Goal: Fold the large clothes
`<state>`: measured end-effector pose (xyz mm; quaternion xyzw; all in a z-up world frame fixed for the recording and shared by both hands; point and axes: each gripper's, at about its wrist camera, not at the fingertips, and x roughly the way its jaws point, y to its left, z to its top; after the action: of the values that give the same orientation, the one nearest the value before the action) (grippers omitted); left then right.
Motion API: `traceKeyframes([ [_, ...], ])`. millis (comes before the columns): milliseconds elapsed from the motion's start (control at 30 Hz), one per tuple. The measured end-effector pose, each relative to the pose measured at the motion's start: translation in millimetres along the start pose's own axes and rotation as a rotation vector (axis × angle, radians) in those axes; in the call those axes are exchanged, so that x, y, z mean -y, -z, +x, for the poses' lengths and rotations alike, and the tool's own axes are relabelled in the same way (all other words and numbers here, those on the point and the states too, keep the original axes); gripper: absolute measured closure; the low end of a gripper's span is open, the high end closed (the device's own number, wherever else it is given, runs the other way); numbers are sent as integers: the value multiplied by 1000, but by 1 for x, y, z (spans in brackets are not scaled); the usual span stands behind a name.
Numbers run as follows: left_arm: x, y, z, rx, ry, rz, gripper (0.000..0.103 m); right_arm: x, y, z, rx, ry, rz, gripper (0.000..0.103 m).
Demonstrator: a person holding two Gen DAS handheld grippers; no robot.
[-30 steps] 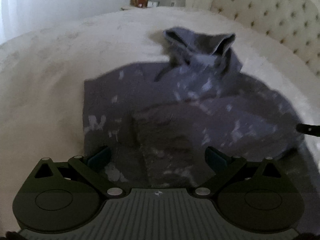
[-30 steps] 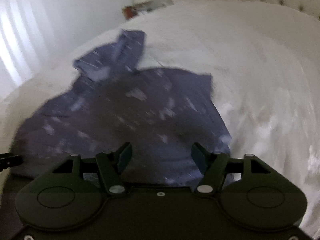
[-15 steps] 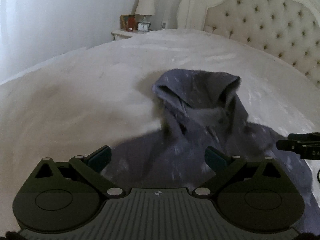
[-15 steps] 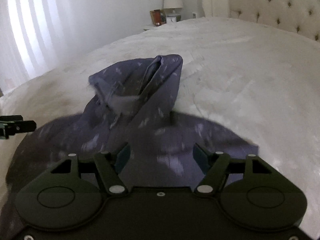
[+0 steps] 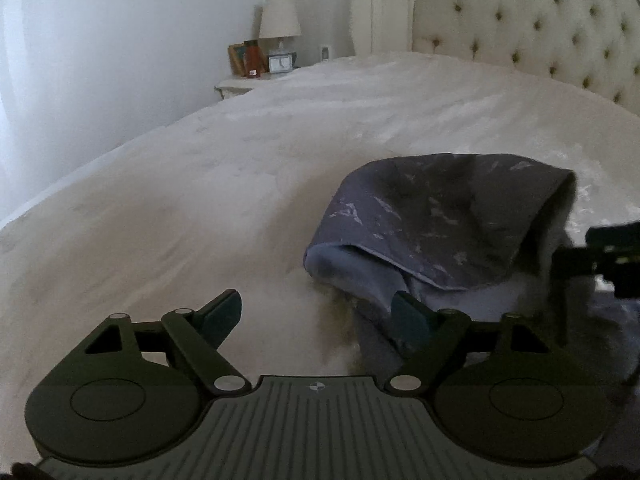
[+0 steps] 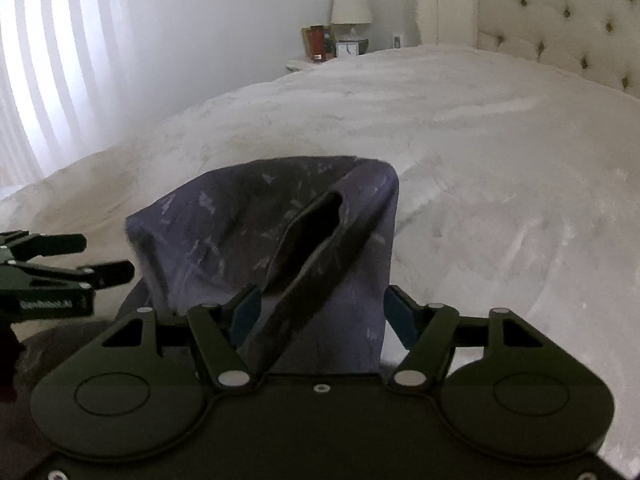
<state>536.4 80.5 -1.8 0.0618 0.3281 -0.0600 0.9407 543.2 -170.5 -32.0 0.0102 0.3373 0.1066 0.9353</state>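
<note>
Purple hoodie (image 5: pixel 440 224) lies on the white bed (image 5: pixel 200 200), hood bunched up and standing open. Left hand-held gripper (image 5: pixel 316 316) wide open, low over the bedcover, its right finger touching the hood's edge. Right hand-held gripper (image 6: pixel 320 312) also spread wide, fingers either side of the hood fabric, not clamped. Lamp (image 5: pixel 279 24) and nightstand (image 5: pixel 240 84) beyond the bed, beside the tufted headboard (image 5: pixel 540 28)
</note>
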Motion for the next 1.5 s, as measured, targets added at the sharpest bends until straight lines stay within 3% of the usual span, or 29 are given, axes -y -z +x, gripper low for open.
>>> traceKeyframes([
  [67,2,-2,8,5,-13,16,22,4,-7,9,4,72,-17,65],
  [100,3,-3,13,9,-25,21,22,9,-9,12,1,108,-18,83],
  [267,10,-13,31,35,-46,58,22,30,-13,17,5,131,15,85],
  [300,12,-16,31,51,-42,79,40,30,-13,18,6,128,5,85],
  [333,11,-18,30,67,-13,87,90,29,-11,18,9,131,-14,86],
  [367,9,-20,29,75,9,66,98,26,-11,18,11,133,-30,86],
  [400,4,-20,24,94,-18,9,101,24,-10,17,15,129,-42,88],
  [500,-15,-13,-3,184,-25,-136,100,20,-11,5,58,90,-57,90],
  [633,-27,10,-44,267,-58,-184,100,21,-14,-19,152,-8,-19,91],
  [733,-28,27,-46,240,-84,-125,97,26,-11,-22,167,-37,5,91],
  [867,-21,35,-11,105,-76,-33,91,33,1,9,21,21,40,90],
  [900,-20,37,3,29,-58,-18,81,33,5,18,-27,46,37,87],
  [967,-22,41,17,-64,-29,-15,76,35,15,34,-113,81,48,78],
  [1000,-25,42,13,-54,-13,-28,76,36,18,34,-117,76,57,69],
  [1067,-34,43,-2,-34,29,-56,74,39,21,26,-102,54,55,63],
  [1133,-42,45,-20,-33,68,-73,66,43,24,12,-93,30,31,47],
  [1300,-50,43,-74,77,134,-75,57,53,29,-37,-42,-126,18,30],
  [1400,-46,30,-80,150,157,-133,51,52,16,-52,24,-170,30,27],
  [1500,-31,17,-61,154,179,-162,49,48,-1,-49,77,-188,80,26],
])
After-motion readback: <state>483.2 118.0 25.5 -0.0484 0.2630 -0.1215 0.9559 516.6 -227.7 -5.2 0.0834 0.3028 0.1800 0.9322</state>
